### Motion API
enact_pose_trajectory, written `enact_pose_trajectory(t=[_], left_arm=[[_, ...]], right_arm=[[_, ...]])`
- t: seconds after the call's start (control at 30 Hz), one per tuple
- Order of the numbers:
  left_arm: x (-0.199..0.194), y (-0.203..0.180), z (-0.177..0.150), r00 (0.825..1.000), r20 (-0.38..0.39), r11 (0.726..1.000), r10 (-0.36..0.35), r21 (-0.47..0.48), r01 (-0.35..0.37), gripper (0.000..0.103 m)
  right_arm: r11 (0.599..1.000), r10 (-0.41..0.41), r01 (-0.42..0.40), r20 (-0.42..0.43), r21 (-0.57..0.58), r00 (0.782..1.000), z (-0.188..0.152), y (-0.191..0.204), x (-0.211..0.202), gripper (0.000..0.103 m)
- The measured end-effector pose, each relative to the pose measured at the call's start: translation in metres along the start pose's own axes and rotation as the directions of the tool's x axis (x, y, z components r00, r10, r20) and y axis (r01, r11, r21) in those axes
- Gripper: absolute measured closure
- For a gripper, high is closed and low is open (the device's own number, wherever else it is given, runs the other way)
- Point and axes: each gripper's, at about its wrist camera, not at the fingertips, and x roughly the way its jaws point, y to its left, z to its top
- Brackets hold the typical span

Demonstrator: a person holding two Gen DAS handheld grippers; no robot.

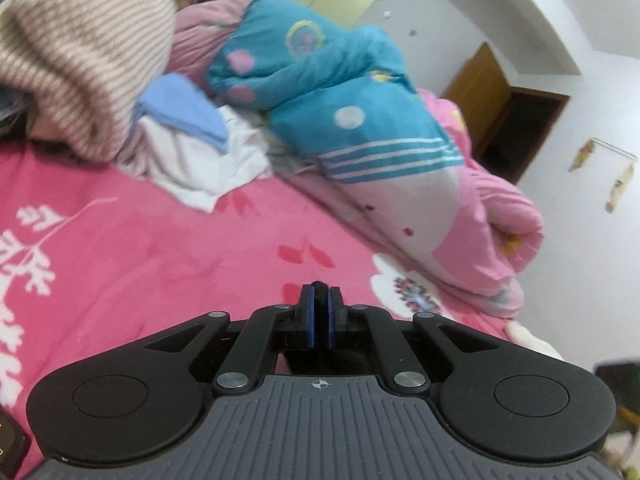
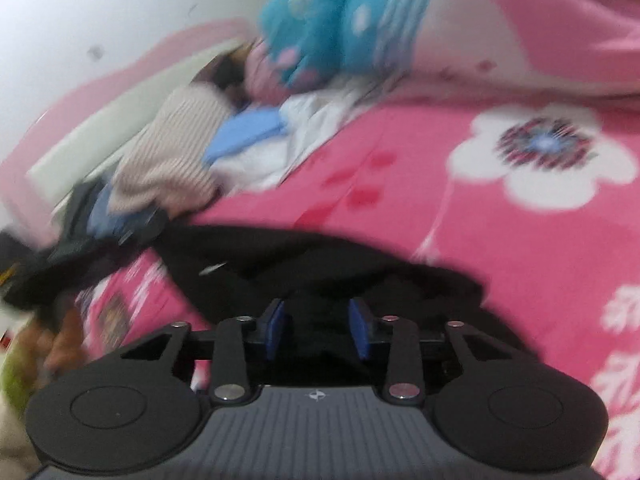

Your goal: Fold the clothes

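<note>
- Jaws of the right gripper [image 2: 318, 330] are standing apart, nothing pressed between the blue pads [image 2: 275, 326]; the black garment [image 2: 320, 268] is lying directly under and just ahead of them on the pink bedsheet [image 2: 460, 220].
- Long axis of the garment is running crosswise to the right gripper, left to right, so either end is lying off to one side.
- Left gripper [image 1: 320, 312] is hovering with jaws together, clamping nothing visible, above bare sheet; the right hand is judged nearer the garment.
- Farther ahead, a striped sweater [image 1: 80, 52], blue cloth [image 1: 188, 112] and teal quilt [image 1: 328, 92] are lying piled well beyond both grippers.
</note>
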Motion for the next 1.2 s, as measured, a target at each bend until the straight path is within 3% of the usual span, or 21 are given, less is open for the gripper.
enact_pose_trajectory(t=[0.1, 0.27, 0.33, 0.43, 0.53, 0.6, 0.7, 0.83, 0.9, 1.0, 1.2], left_arm=[[0.007, 0.01, -0.002, 1.0, -0.016, 0.999, 0.018, -0.033, -0.019, 0.099], [0.011, 0.016, -0.008, 0.999, -0.039, 0.998, 0.021, -0.061, -0.023, 0.099], [0.011, 0.018, -0.008, 0.999, -0.04, 0.997, 0.022, -0.069, -0.025, 0.099], [0.01, 0.02, -0.008, 0.999, -0.039, 0.997, 0.019, -0.079, -0.022, 0.099], [0.011, 0.021, -0.008, 0.999, -0.045, 0.996, 0.015, -0.083, -0.019, 0.099], [0.012, 0.021, -0.009, 0.999, -0.05, 0.996, 0.014, -0.084, -0.018, 0.099], [0.013, 0.023, -0.01, 0.999, -0.05, 0.996, 0.009, -0.088, -0.013, 0.099], [0.015, 0.027, -0.012, 0.999, -0.053, 0.995, 0.004, -0.104, -0.01, 0.098], [0.016, 0.029, -0.013, 0.999, -0.054, 0.993, 0.002, -0.117, -0.008, 0.099], [0.017, 0.031, -0.014, 0.998, -0.059, 0.991, -0.001, -0.131, -0.007, 0.099], [0.012, 0.021, -0.006, 0.999, -0.025, 0.991, -0.033, -0.134, 0.029, 0.099]], right_arm=[[0.995, 0.053, -0.06, -0.079, -0.085, 0.995, -0.022, 0.024, -0.001, 0.069], [0.97, 0.067, -0.105, -0.175, -0.22, 0.982, -0.047, 0.063, -0.012, 0.069], [0.954, 0.096, -0.138, -0.166, -0.267, 0.981, -0.045, 0.075, -0.021, 0.068], [0.941, 0.088, -0.105, -0.07, -0.321, 0.994, -0.03, 0.081, -0.032, 0.061], [0.963, 0.035, -0.023, 0.038, -0.269, 0.999, -0.009, 0.065, -0.03, 0.052], [0.982, -0.001, 0.013, 0.063, -0.189, 0.998, 0.005, 0.043, -0.021, 0.051], [0.996, -0.031, 0.033, 0.026, -0.077, 0.999, 0.021, 0.015, -0.003, 0.051], [0.991, -0.061, 0.058, -0.018, -0.121, 0.998, 0.015, 0.015, 0.013, 0.052], [0.983, -0.087, 0.08, -0.038, -0.164, 0.995, 0.009, 0.019, 0.02, 0.056], [0.966, -0.151, 0.139, -0.04, -0.22, 0.988, 0.001, 0.031, 0.022, 0.093], [0.958, -0.191, 0.22, 0.165, -0.186, 0.968, 0.01, 0.046, -0.026, 0.097]])
